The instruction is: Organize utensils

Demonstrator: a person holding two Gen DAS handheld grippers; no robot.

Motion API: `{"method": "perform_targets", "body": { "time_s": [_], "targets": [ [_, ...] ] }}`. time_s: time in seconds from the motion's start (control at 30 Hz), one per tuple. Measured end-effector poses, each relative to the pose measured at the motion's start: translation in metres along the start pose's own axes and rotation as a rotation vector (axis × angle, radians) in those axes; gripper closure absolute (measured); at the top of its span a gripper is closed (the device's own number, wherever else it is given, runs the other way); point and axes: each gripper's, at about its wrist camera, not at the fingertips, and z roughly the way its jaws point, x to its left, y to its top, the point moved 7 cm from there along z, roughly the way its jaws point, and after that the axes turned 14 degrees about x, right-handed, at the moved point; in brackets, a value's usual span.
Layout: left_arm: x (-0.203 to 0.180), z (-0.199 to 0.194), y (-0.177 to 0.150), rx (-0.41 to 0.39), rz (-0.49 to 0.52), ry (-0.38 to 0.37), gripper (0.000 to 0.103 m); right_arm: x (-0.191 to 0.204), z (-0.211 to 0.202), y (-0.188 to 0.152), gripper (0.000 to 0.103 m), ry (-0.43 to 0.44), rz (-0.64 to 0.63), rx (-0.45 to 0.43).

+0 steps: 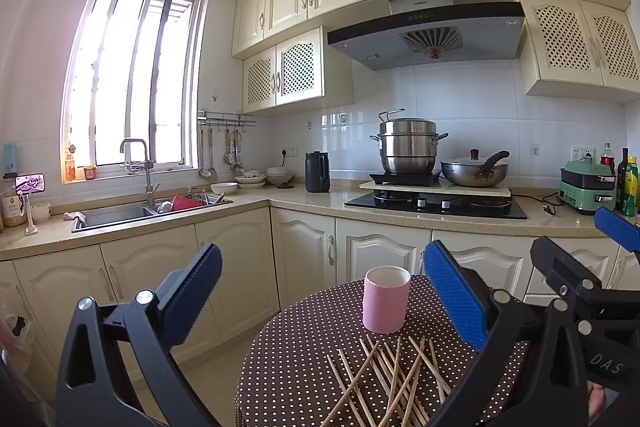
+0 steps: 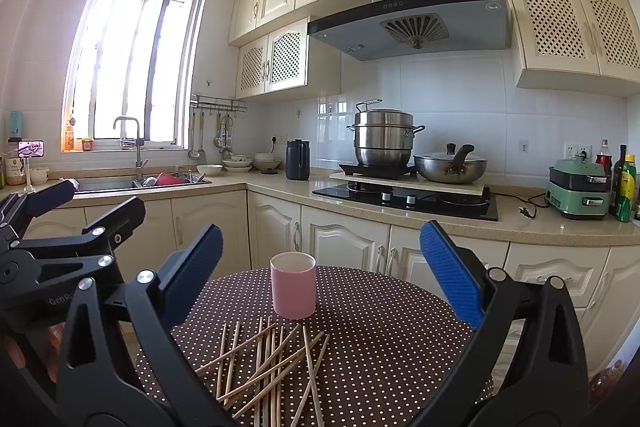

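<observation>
Lying in a loose, crisscrossed heap, thin wooden chopsticks (image 1: 390,383) cover the near part of a round table (image 1: 296,359) dressed in a brown cloth with white dots. Seen from the left gripper (image 1: 322,301), the heap sits just ahead of it and slightly toward its right finger. Seen from the right gripper (image 2: 320,275), the same chopsticks (image 2: 268,367) lie just ahead and toward its left finger.

Beyond the heap, a pink cup (image 1: 386,299) stands upright with its open mouth up, nearly touching the far ends of the sticks. It falls between the blue pads of each gripper's view, well forward of the fingertips.

Both grippers are released, with their fingers spread wide and nothing between them. They hover side by side above the near edge of the table, and each one shows at the edge of the other's view.

Farther ahead, past the table, cream kitchen cabinets (image 2: 340,239) run under a pale countertop. On it, ahead and to the right, a steel stacked pot (image 2: 384,137) and a wok (image 2: 450,167) sit on a stove. Ahead and to the left, a sink (image 2: 120,183) lies under a bright window (image 2: 128,59).
</observation>
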Motion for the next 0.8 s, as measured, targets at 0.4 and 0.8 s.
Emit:
{"method": "perform_targets", "body": {
  "time_s": [0.4,0.8],
  "targets": [
    [0.0013,0.0003,-0.0006,-0.001,-0.004,-0.002,0.004,0.0023,0.0013,-0.0019,0.006,0.004,0.004,0.000],
    [0.0008,0.0007,0.0004,0.000,-0.005,-0.001,0.004,0.0033,0.0023,-0.0023,0.006,0.004,0.005,0.002]
  ]
}}
